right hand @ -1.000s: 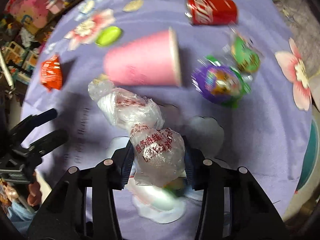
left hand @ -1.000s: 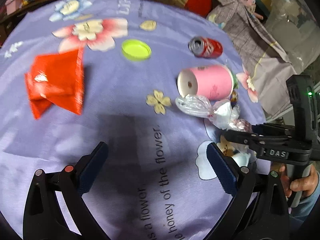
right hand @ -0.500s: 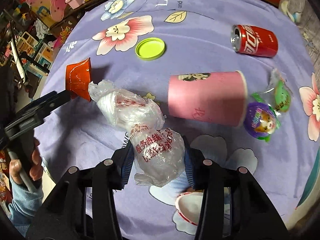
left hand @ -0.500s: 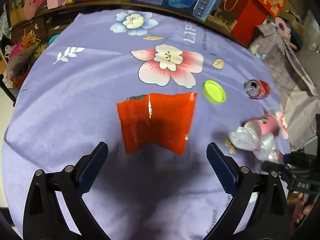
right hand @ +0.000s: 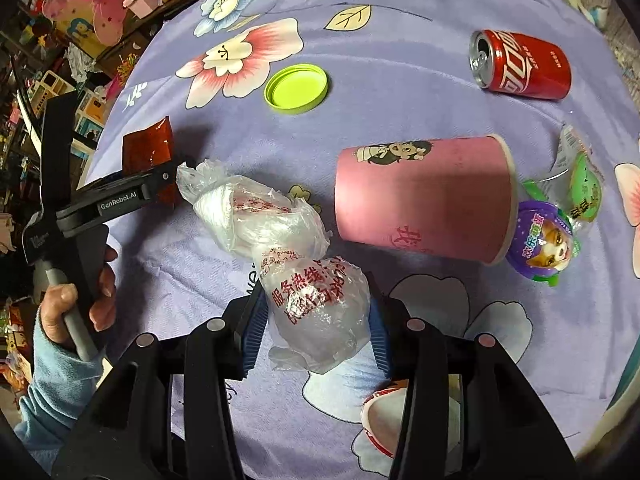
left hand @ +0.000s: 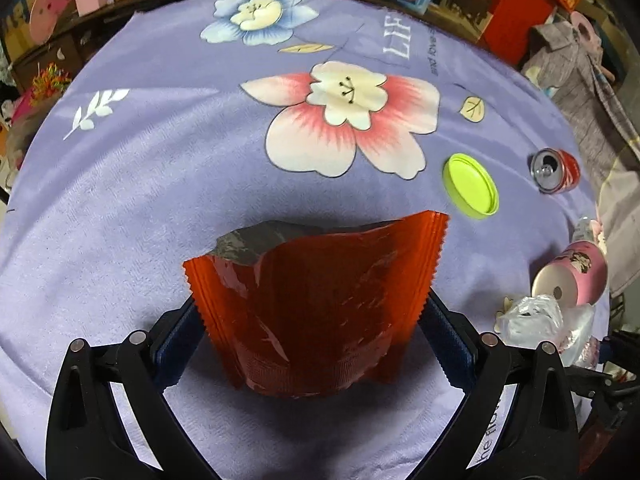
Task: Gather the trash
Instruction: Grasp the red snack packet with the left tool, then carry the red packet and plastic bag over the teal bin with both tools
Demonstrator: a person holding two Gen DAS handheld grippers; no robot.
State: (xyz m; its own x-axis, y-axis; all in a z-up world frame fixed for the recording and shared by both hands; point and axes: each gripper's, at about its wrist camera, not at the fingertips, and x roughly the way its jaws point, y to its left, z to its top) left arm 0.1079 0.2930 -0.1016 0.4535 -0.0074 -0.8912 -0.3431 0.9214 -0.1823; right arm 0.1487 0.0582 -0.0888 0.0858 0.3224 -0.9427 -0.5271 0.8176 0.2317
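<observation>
The red foil wrapper [left hand: 316,308] now fills the lower middle of the left wrist view, standing between the two blue pads of the left gripper [left hand: 310,332]; half a second ago it lay flat higher in the frame, clear of the pads. The jaws stand wide apart, and whether the pads already touch the wrapper's edges I cannot tell. In the right wrist view the crumpled clear plastic bag [right hand: 288,252] sits at lower centre, clamped between the pads of the right gripper [right hand: 318,330], just as in the earlier frames. To the bag's right lies the pink paper cup [right hand: 424,200] on its side, with the red soda can [right hand: 520,66] at upper right and the green lid [right hand: 297,88] at upper centre, all on the purple flowered cloth [right hand: 400,32]. At left a hand [right hand: 76,300] grips the left tool's handle.
</observation>
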